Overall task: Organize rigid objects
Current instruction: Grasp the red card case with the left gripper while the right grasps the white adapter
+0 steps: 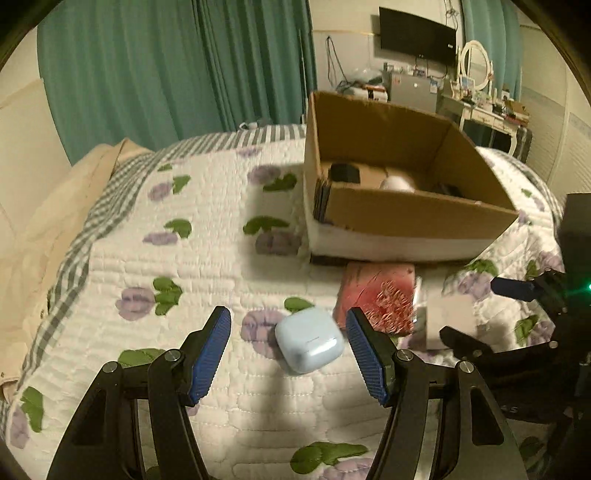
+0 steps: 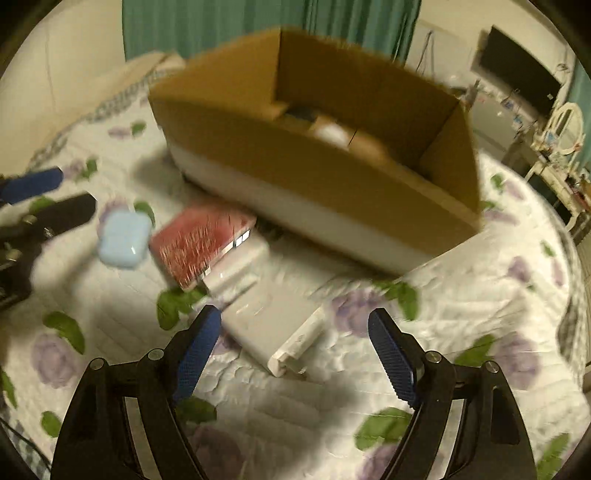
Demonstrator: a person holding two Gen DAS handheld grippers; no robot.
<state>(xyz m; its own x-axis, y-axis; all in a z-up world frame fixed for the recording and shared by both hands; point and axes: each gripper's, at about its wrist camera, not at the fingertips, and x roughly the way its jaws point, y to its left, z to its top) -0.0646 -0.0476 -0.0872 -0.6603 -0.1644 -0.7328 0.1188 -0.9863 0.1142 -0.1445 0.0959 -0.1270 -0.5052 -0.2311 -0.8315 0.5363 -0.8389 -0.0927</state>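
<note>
A light blue earbud case (image 1: 309,339) lies on the quilted bed, between the open fingers of my left gripper (image 1: 289,325); it also shows in the right wrist view (image 2: 123,239). A red flat box (image 1: 376,297) lies just beyond it, also in the right wrist view (image 2: 201,243). A white flat device (image 2: 266,306) lies next to the red box, and my right gripper (image 2: 294,325) is open around its near end. An open cardboard box (image 1: 399,210) stands behind, holding a black item (image 1: 344,172) and a white rounded item (image 1: 397,183).
The floral quilt (image 1: 184,295) covers the bed. A beige pillow (image 1: 44,229) lies at the left. Green curtains (image 1: 166,66) hang behind. A desk with a mirror (image 1: 476,70) and a wall screen (image 1: 417,35) stand far right.
</note>
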